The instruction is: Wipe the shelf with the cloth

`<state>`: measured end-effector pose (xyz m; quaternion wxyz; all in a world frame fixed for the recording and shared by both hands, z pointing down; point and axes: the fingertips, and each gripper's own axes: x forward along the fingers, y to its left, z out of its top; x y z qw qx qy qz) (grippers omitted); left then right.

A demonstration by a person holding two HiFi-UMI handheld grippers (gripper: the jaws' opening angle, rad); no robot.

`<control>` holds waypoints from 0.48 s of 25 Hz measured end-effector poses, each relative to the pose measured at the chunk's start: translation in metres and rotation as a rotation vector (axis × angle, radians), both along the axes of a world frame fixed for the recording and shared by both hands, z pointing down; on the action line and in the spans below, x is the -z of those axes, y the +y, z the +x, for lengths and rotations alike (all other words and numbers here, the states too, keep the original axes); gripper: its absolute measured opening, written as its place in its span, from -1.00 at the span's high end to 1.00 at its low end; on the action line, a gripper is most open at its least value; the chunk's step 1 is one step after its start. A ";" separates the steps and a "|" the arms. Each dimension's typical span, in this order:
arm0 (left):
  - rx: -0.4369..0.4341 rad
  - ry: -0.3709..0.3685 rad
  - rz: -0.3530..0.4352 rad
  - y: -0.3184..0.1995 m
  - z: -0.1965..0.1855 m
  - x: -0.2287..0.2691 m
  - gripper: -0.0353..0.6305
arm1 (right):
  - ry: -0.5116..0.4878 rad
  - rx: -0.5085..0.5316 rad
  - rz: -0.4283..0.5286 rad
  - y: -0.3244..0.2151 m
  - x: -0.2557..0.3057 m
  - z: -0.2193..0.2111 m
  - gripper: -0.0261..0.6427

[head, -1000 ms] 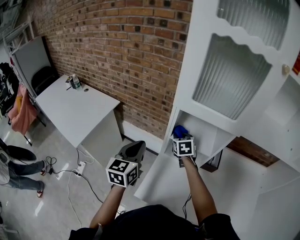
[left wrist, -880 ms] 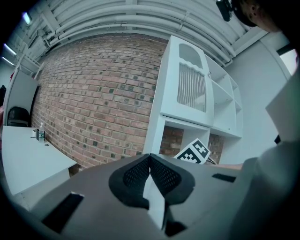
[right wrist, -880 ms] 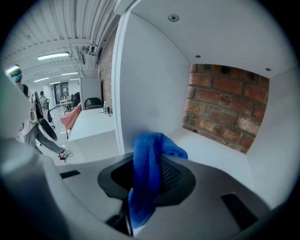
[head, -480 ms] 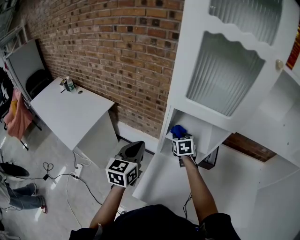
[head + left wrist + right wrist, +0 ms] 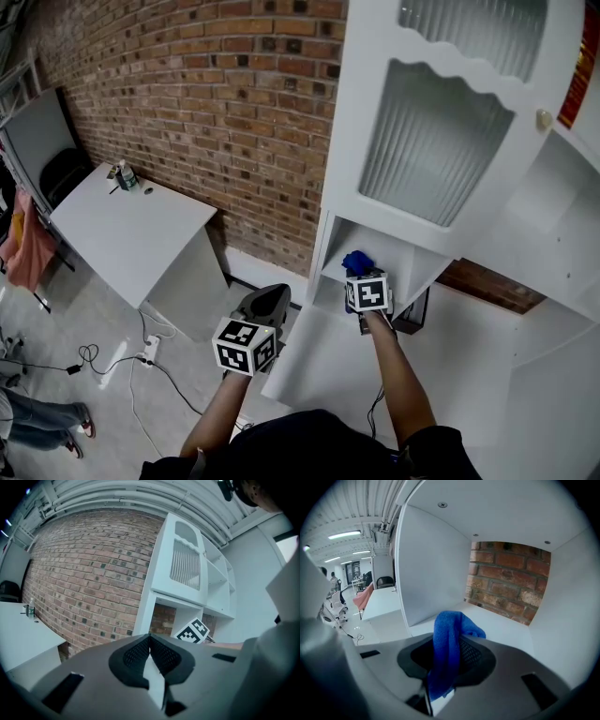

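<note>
Fingers (image 5: 161,656) of the left gripper (image 5: 150,654) are pressed together on nothing, held low outside the cabinet (image 5: 422,141). Fingers of the right gripper (image 5: 451,660) are clamped on the blue cloth (image 5: 449,634), folded upright between them. The shelf (image 5: 501,625) floor lies directly ahead and below. Contact cannot be confirmed. Brick wall (image 5: 511,578) lies behind. Judgement: the right arm is nearer, so the wipe falls to it.

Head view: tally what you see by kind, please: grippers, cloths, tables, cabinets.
Grippers: 2, the left gripper shut on nothing, the right gripper shut on the cloth
Cloths: 1, the blue cloth
Tables: 1, the white table
Cabinets: 1, the white cabinet
Total: 5
</note>
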<state>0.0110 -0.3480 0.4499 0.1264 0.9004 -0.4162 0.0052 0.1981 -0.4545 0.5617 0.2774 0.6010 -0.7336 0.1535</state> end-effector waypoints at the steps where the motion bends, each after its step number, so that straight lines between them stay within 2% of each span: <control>1: -0.004 0.001 -0.001 0.000 0.001 0.000 0.84 | 0.001 -0.005 0.001 0.001 0.000 0.002 0.61; 8: -0.055 0.012 0.008 0.002 0.020 0.001 0.84 | 0.001 -0.043 0.000 0.010 0.000 0.023 0.61; 12: -0.085 -0.013 0.033 0.005 0.033 0.003 0.84 | 0.001 -0.073 -0.005 0.015 0.000 0.037 0.61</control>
